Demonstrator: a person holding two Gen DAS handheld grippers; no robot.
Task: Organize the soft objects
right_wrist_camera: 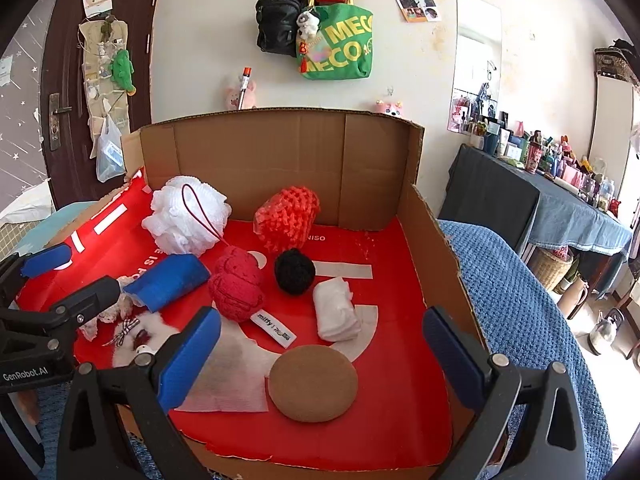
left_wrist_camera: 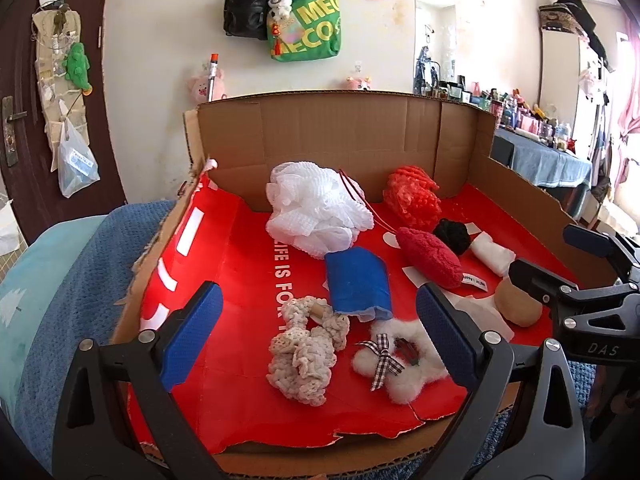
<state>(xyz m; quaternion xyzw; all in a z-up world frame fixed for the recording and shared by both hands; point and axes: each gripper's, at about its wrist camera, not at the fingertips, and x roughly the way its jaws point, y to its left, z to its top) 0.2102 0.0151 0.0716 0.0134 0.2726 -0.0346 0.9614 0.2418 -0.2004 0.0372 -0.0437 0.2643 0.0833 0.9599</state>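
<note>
Left wrist: both tongs (left_wrist_camera: 320,336) (right_wrist_camera: 322,354) gape above cardboard box (left_wrist_camera: 332,136)

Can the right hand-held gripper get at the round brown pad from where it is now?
Probably yes. The right hand-held gripper is open, and the round brown pad lies flat between its fingers with nothing on top. Only the white cloth sheet touches its left edge.

Bath pouf (left_wrist_camera: 316,210) behind sponge (left_wrist_camera: 357,286), in box (left_wrist_camera: 340,136)
</note>
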